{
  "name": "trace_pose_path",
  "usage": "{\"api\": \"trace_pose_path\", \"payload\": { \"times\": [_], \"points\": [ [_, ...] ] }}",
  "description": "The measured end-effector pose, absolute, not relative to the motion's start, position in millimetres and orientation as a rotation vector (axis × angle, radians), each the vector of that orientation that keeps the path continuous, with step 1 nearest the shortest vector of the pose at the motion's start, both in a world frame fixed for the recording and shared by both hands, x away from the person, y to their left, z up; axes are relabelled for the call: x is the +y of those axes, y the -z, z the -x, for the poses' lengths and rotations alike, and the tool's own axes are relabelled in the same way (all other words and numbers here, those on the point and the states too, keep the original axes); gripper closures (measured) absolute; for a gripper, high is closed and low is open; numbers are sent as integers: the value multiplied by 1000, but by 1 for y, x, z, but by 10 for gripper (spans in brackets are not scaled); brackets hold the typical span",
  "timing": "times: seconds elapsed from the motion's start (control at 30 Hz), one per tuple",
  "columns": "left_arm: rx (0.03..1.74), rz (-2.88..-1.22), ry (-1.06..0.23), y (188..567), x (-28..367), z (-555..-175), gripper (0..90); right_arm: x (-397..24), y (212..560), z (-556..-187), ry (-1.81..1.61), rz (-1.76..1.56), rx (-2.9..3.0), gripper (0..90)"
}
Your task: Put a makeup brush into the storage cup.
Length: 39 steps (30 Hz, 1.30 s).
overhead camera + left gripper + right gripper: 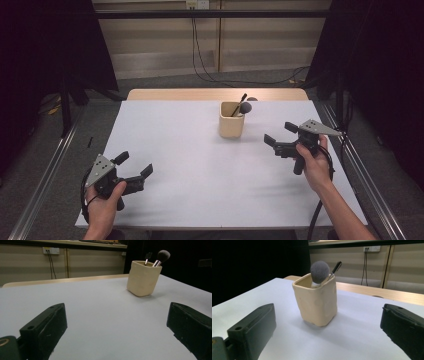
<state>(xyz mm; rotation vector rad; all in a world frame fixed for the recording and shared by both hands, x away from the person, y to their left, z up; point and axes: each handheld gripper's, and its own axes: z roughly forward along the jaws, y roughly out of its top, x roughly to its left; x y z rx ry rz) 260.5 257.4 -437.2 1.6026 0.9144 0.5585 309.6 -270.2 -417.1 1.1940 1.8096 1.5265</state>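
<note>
Nearest to me, my left tool [134,167] sits low over the near left part of the white rectangular worktop [190,170], its two black jaws spread wide with nothing between them but bare surface; in the left gripper view the cup lies well ahead and off to the right. My right tool [278,136] is farther up the worktop on the right side, held in my right hand [314,165], and its jaws also stand wide apart and empty, aimed toward the cup. Beyond both tools, toward the far middle of the worktop, stands the cream, squarish, slightly lumpy ceramic cup [231,120], upright and untouched. Inside it lean two brushes: a makeup brush with a round grey fluffy head [319,271] on a shiny metal ferrule, and a thinner brush with a dark slim tip [336,267] just behind it. As I judge it, the work in hand concerns this cup and its brushes, and almost nothing of it is done: both brushes sit in the cup, neither tool has closed on anything, and my right tool is near the cup while the left is well apart from it. What is left is the whole reach, grip and move.
</note>
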Motion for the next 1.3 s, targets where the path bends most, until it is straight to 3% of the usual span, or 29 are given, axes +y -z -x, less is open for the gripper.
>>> {"api": "trace_pose_path", "payload": {
  "times": [1.3],
  "points": [
    [900,-1613,-562,437,257,-250,29,-302,441,-237,-1433,-1242,1766,0]
  ]
}}
